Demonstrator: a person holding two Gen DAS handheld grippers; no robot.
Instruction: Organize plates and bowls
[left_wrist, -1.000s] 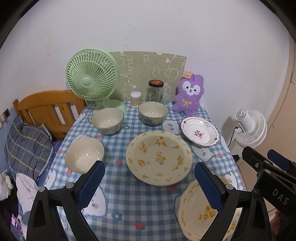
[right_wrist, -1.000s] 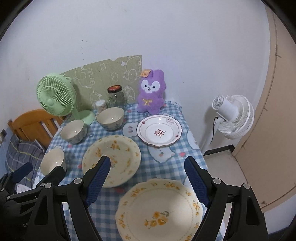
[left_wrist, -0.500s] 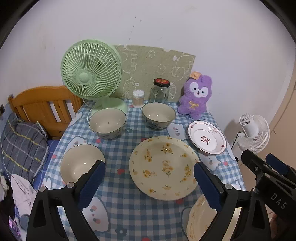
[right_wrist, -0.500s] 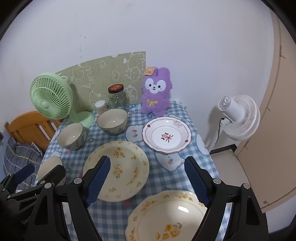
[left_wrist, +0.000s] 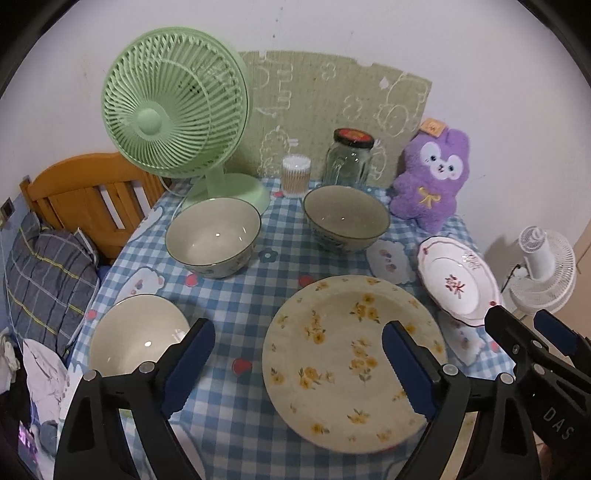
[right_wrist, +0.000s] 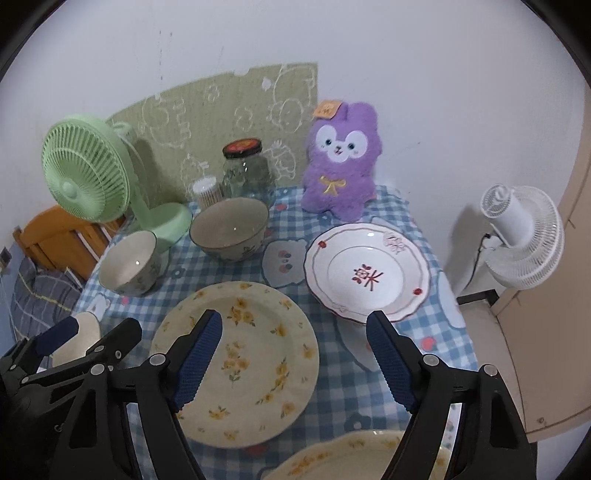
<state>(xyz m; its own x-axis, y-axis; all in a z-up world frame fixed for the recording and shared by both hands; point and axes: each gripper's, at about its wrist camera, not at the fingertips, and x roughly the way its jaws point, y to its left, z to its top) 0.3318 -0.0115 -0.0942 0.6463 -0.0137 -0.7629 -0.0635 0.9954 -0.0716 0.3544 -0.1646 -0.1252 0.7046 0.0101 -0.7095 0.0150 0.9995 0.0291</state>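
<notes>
Both tools hang over the checked counter (left_wrist: 236, 306) with fingers spread wide and nothing between them. The left tool (left_wrist: 297, 365) sits above the near edge of the yellow-flowered plate (left_wrist: 343, 354), a cream bowl (left_wrist: 136, 332) beside it. The right tool (right_wrist: 293, 354) hovers between that plate and the red-patterned plate (right_wrist: 365, 271). Two more bowls (left_wrist: 212, 236) stand farther back, by the green fan (left_wrist: 173, 107).
</notes>
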